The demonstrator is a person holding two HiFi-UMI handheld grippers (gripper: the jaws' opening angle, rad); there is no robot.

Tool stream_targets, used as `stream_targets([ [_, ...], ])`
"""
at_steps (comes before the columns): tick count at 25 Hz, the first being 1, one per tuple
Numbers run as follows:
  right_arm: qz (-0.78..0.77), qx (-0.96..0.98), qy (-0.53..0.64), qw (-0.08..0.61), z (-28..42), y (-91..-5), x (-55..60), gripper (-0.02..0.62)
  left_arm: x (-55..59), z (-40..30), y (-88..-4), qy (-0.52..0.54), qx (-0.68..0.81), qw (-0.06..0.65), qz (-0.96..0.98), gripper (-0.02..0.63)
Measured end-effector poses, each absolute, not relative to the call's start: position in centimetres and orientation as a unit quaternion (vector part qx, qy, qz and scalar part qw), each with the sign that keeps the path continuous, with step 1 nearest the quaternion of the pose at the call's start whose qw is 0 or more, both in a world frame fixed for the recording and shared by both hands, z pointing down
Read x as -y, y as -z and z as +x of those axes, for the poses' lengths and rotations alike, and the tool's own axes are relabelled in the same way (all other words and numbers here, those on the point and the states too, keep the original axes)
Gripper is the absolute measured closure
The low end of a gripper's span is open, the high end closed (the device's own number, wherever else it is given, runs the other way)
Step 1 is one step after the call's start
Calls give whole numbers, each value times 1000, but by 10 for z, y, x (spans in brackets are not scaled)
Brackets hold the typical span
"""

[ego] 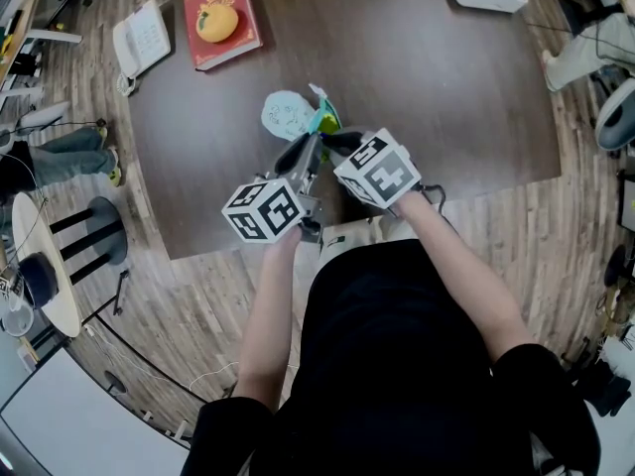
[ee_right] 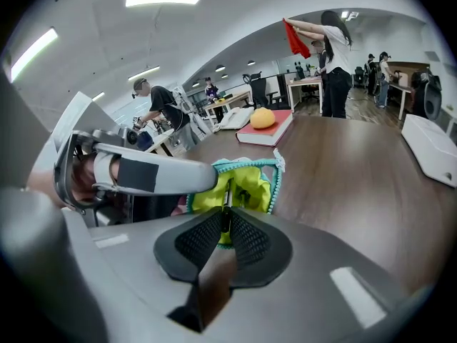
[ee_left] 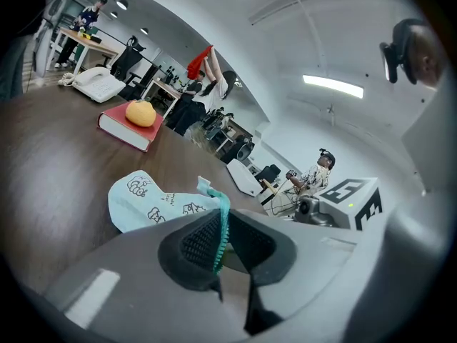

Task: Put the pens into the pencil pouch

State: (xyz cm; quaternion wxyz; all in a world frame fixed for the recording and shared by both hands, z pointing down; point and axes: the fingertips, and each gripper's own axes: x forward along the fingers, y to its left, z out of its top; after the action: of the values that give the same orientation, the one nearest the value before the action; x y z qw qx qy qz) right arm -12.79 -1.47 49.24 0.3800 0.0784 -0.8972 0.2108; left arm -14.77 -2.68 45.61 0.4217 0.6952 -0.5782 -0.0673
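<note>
Head view: just above frame centre, the pencil pouch point(ego: 288, 115) is sitting on the dark table point(ego: 446, 97), with the left gripper point(ego: 306, 150) and right gripper point(ego: 332, 142) crowding in on its mouth. Left gripper view, lower centre: the nearly closed jaws are pinching the pouch's teal zipper edge point(ee_left: 223, 224), and a steady pull there should be keeping the mouth wide. Right gripper view, centre: the jaws are squeezing a thin dark pen point(ee_right: 227, 197), aiming it into the yellow lining point(ee_right: 250, 188), so pushing it in deep before letting go looks smart.

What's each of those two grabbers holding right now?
Left gripper: shut on the pencil pouch, at its zipper edge.
Right gripper: shut on a pen.
</note>
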Motion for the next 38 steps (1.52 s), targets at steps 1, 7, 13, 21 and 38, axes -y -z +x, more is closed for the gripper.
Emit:
stream_targets([
  [1, 80, 898, -210, 377, -129, -495, 15, 551, 26, -148, -456, 68, 578, 422, 695, 577],
  [7, 78, 900, -205, 376, -133, -494, 14, 551, 26, -149, -455, 68, 577, 421, 697, 577],
  [13, 59, 905, -191, 376, -135, -489, 6, 548, 25, -151, -455, 68, 576, 421, 698, 577],
  [21, 66, 909, -187, 366, -128, -482, 2, 548, 21, -151, -453, 68, 573, 418, 701, 577],
  [38, 128, 920, -184, 323, -85, -453, 26, 548, 28, -147, -441, 65, 581, 400, 705, 577],
])
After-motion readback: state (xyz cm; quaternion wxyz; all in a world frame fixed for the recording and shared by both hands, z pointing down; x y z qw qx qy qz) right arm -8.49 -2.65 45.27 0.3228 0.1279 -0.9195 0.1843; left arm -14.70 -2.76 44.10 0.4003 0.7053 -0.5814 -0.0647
